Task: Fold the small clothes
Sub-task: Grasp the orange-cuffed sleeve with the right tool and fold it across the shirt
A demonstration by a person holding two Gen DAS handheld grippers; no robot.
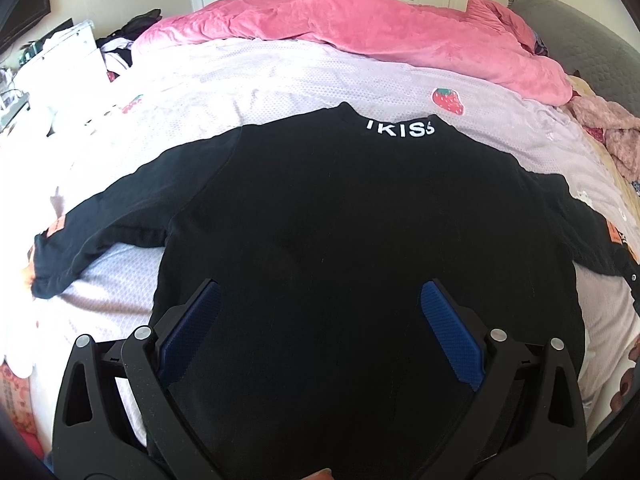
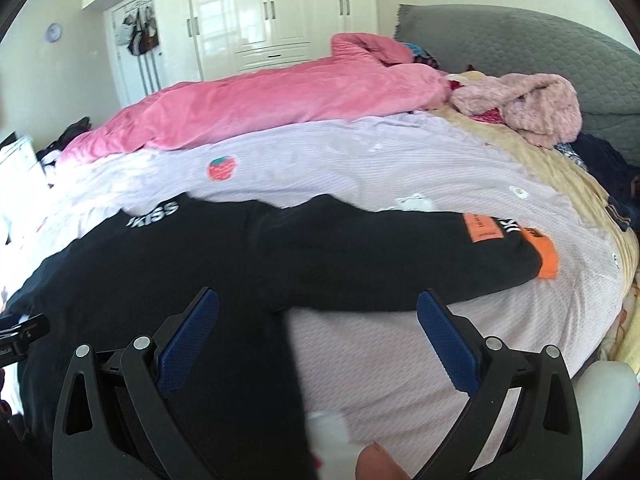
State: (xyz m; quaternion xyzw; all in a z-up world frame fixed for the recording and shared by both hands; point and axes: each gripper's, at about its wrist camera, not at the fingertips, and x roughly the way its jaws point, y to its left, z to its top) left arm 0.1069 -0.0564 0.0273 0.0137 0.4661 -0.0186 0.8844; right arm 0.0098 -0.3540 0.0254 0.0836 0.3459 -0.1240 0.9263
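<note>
A small black long-sleeved top [image 1: 340, 216] lies flat on the bed, collar with white "KISS" lettering [image 1: 402, 128] at the far end, both sleeves spread sideways. My left gripper [image 1: 320, 292] hovers open over the lower body of the top, nothing between its blue pads [image 1: 192, 332]. In the right wrist view the same top [image 2: 180, 264] fills the left side, and its right sleeve with orange patches [image 2: 484, 226] stretches to the right. My right gripper [image 2: 318, 300] is open above the sleeve's underarm and the top's side edge, holding nothing.
The top rests on a lilac sheet [image 1: 280, 84] with a strawberry print [image 1: 448, 100]. A pink duvet [image 1: 360, 28] is heaped along the far side. A fluffy pink garment [image 2: 524, 104] and a grey headboard [image 2: 520, 44] lie right. White wardrobes [image 2: 260, 12] stand behind.
</note>
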